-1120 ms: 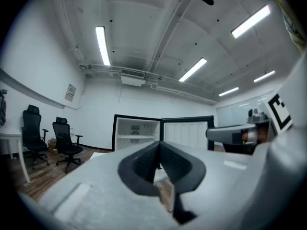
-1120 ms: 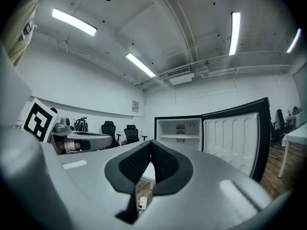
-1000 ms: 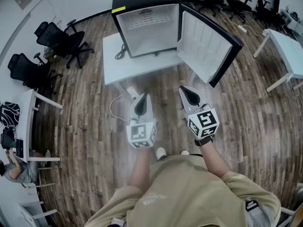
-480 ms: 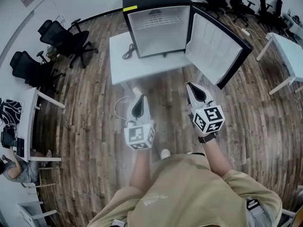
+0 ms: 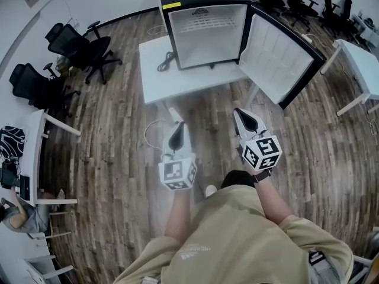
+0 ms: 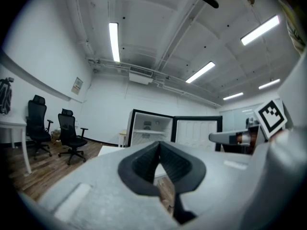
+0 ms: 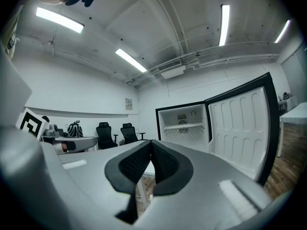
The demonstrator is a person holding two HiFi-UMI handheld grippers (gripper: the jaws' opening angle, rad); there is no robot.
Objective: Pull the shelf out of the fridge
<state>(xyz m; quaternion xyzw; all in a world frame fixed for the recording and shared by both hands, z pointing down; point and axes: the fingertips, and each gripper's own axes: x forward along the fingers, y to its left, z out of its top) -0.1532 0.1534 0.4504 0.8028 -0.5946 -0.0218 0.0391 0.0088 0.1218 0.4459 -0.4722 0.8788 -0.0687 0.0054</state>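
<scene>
Both grippers hang well short of the fridge (image 5: 207,31), which stands door open on the white worktop (image 5: 155,84). The left gripper (image 5: 177,128) and the right gripper (image 5: 243,115) have their fingers pressed together, holding nothing. The shelf (image 7: 181,126) sits inside, up high; it may be wire, hard to tell. Risks: arriving with fingers shut, clipping the door (image 5: 278,55), or dragging the whole fridge forward.
</scene>
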